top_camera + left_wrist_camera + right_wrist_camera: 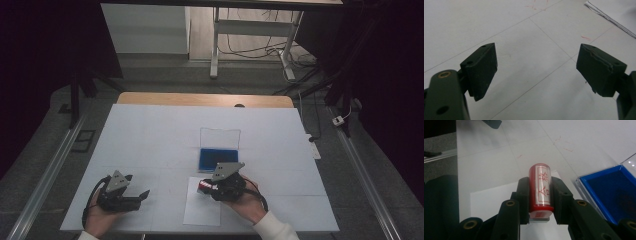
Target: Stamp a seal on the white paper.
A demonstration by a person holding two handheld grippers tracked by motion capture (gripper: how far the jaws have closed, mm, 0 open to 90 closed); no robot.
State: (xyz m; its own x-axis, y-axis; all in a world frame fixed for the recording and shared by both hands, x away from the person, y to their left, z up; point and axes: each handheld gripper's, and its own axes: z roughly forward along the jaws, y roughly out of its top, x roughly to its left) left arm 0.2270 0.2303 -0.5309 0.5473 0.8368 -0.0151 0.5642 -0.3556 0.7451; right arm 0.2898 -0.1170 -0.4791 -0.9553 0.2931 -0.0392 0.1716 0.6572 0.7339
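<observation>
Fig.: my two hand-held grippers. Left gripper (131,196) & right gripper (212,188): black bodies, each w/ a grey three-cornered plate on top & a black cable looping behind. I see black wedge-shaped pads w/ small screw holes, one edge chipped; linkage arms carry brass-ringed pivots. Right forearm: white sleeve (275,227).

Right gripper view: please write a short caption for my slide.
Right gripper clamps a red stamp over white paper, beside an open blue ink pad.
</observation>
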